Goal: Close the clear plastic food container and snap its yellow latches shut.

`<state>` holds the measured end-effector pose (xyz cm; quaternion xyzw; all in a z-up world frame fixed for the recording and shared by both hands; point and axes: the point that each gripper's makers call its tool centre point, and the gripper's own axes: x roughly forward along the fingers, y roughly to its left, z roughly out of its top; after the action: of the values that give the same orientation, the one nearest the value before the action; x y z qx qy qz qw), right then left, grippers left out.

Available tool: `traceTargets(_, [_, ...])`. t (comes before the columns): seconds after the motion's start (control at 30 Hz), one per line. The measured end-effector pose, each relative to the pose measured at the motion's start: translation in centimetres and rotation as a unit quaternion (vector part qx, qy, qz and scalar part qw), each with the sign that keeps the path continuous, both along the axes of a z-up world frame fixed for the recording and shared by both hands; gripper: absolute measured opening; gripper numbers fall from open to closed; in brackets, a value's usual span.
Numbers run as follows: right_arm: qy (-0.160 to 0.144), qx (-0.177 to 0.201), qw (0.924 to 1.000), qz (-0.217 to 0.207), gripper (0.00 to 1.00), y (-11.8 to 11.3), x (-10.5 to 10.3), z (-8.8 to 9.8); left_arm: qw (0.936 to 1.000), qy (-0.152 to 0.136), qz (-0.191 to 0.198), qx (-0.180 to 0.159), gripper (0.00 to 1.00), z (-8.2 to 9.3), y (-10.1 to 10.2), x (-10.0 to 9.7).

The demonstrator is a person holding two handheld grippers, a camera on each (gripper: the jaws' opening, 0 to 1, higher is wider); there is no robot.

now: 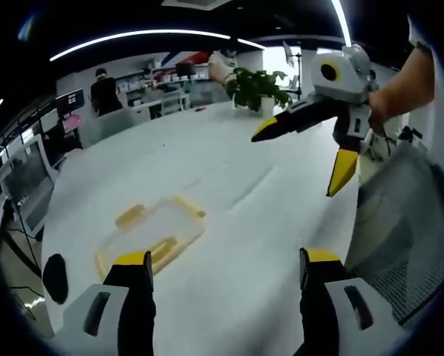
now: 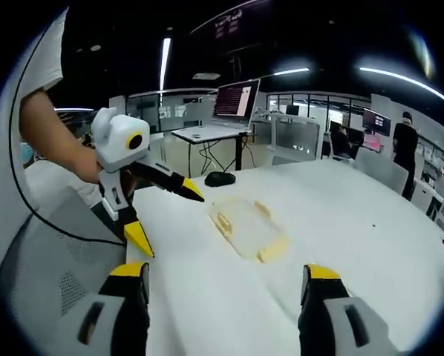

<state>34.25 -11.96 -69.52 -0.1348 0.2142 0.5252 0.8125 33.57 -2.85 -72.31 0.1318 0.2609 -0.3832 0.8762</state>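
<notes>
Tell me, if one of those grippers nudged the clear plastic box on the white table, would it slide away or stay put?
Probably slide. The clear container looks thin, flat and empty, so likely light, and it lies on a smooth white table. It sits low and wide, so tipping seems unlikely. Its yellow latches stick out at the edges and may flex or catch if pushed there.

A white table [image 1: 229,185] is seen; a clear container [image 1: 151,233] with yellow latches lies left of centre, a potted plant [image 1: 259,89] at the upper far edge.
</notes>
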Motion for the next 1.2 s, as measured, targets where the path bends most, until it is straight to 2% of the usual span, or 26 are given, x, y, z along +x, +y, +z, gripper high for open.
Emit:
traceTargets(0.2, [0.002,-0.004,1.0000,0.006,0.84,0.3,0.5,-0.3,1.0000,0.000,-0.008,0.000,0.79,0.0,-0.3,0.3])
traceTargets(0.47, [0.004,-0.015,0.9997,0.020,0.83,0.8,1.3,-0.9,0.9999,0.000,-0.014,0.009,0.80,-0.2,0.2,1.0])
traceTargets(0.77, [0.008,-0.023,0.9992,0.031,0.83,1.6,2.4,-1.7,0.9998,-0.001,-0.016,0.011,0.80,-0.2,1.6,2.5])
traceTargets(1.2, [0.010,-0.039,0.9983,0.044,0.82,1.9,4.7,-2.5,0.9991,0.000,-0.027,0.033,0.79,-0.7,4.4,3.8])
